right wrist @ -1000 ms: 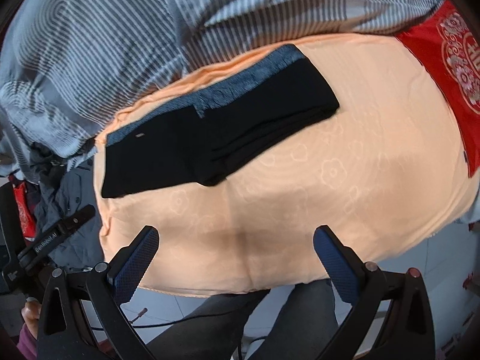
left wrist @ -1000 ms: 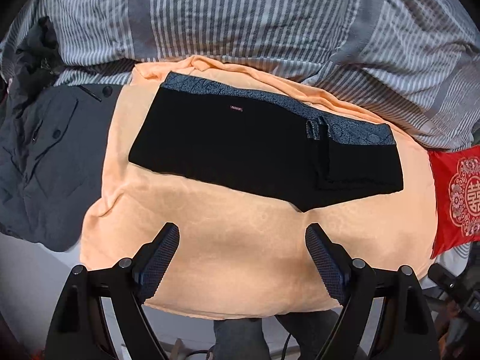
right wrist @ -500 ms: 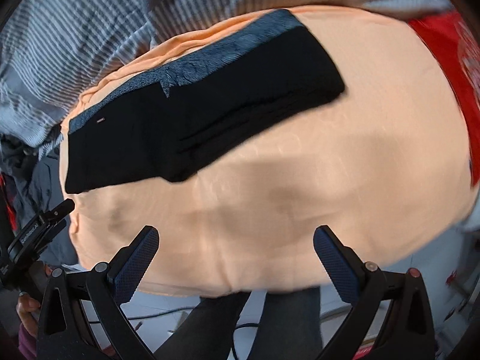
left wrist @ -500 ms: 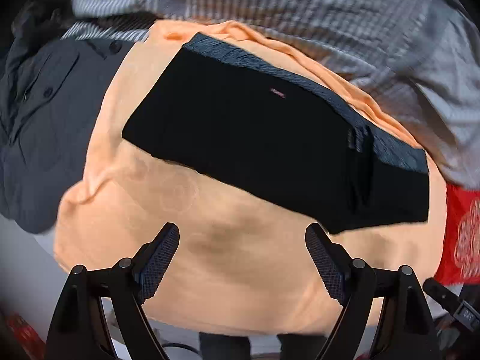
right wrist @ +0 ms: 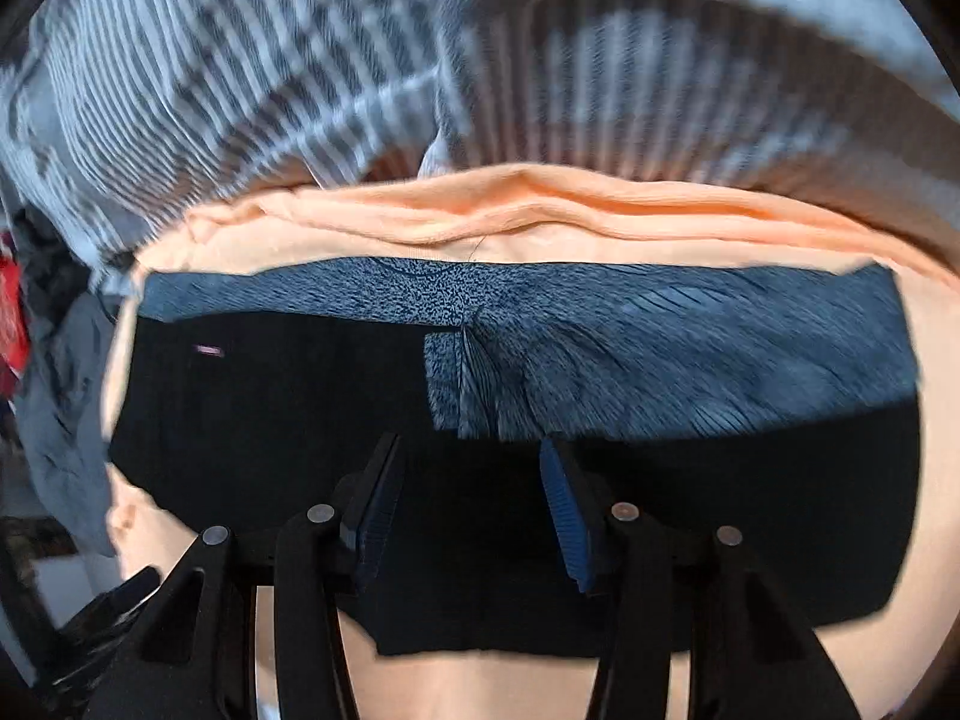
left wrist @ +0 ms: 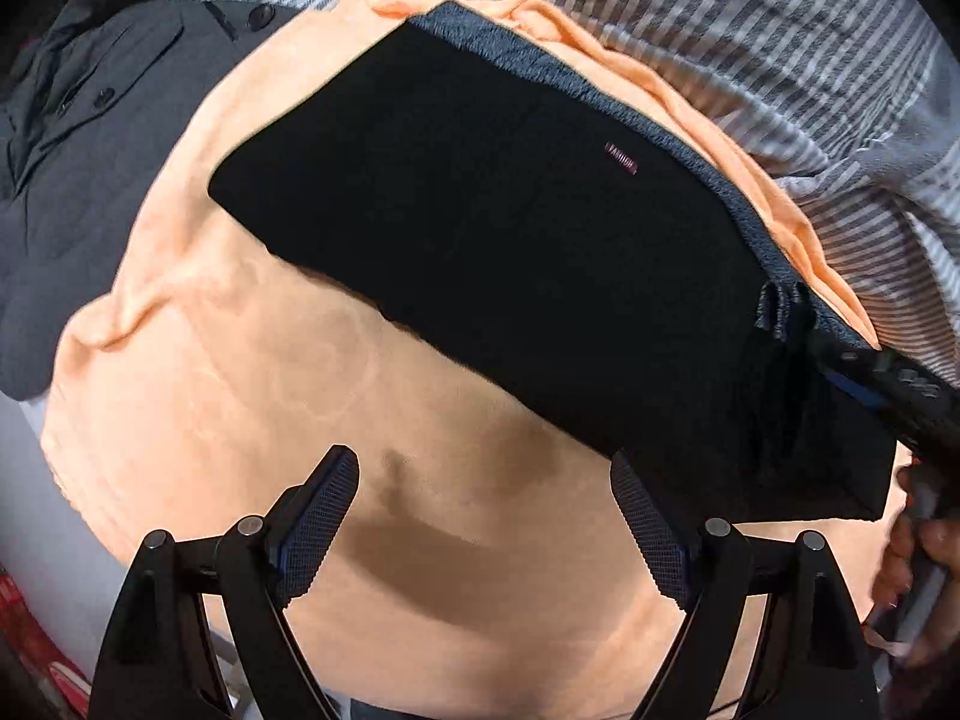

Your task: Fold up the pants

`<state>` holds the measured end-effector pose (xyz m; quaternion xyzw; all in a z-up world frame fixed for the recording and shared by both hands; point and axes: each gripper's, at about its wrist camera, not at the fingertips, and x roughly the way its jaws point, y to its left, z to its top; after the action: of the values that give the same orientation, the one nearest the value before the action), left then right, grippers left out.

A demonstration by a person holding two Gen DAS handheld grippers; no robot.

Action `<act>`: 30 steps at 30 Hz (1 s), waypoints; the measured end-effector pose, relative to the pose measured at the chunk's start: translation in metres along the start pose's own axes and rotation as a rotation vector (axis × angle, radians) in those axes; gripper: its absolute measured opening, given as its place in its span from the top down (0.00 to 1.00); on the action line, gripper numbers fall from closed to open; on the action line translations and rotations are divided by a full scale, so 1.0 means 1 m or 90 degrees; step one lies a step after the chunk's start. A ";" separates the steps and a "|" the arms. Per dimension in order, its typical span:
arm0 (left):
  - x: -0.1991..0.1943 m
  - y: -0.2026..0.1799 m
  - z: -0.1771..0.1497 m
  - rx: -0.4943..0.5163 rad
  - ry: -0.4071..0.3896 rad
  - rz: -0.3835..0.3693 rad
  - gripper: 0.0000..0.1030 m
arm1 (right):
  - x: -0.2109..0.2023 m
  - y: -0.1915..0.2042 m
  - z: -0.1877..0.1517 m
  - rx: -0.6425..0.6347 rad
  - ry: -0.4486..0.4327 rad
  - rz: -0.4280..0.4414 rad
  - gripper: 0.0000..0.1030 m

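Observation:
Black pants (left wrist: 510,276) with a speckled blue-grey waistband (left wrist: 678,156) lie folded flat on an orange cloth (left wrist: 240,420). My left gripper (left wrist: 483,468) is open low over the cloth, at the near edge of the pants, with nothing between its fingers. In the right wrist view the pants (right wrist: 270,420) fill the middle. My right gripper (right wrist: 468,450) hovers close over them just below the waistband (right wrist: 660,372). Its jaws are closing, with black fabric beneath them and no visible pinch. The right gripper (left wrist: 888,384) also shows at the pants' right end in the left wrist view.
Striped grey-and-white bedding (left wrist: 720,30) rises behind the orange cloth. A dark grey buttoned garment (left wrist: 90,150) is heaped at the left. A person's hand (left wrist: 918,546) is at the right edge. The cloth's near edge drops off toward the floor.
Both grippers have come down closer to the pants. The right gripper moved from the bare orange cloth over the pants near the waistband, and its jaws narrowed. It now appears in the left view.

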<state>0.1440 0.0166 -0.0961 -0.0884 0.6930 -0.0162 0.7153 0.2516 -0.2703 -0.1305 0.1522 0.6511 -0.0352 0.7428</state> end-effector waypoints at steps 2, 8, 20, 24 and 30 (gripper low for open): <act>0.005 -0.001 -0.001 0.004 0.005 0.005 0.15 | 0.025 -0.002 -0.006 0.010 0.037 0.002 0.52; 0.011 -0.006 0.001 0.012 0.017 0.009 0.15 | 0.006 0.016 -0.036 -0.089 0.031 0.014 0.51; 0.004 -0.007 0.021 -0.002 -0.012 -0.005 0.15 | -0.013 -0.101 -0.009 0.120 -0.004 -0.016 0.51; -0.006 0.019 0.032 -0.058 -0.033 -0.069 0.15 | -0.014 -0.063 -0.020 -0.005 0.002 -0.079 0.31; -0.002 0.079 0.045 -0.185 -0.052 -0.218 0.16 | -0.002 -0.031 -0.034 -0.102 -0.005 -0.143 0.22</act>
<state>0.1805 0.0994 -0.1047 -0.3074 0.6335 -0.0339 0.7092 0.2108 -0.2912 -0.1380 0.0180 0.6616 -0.0668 0.7467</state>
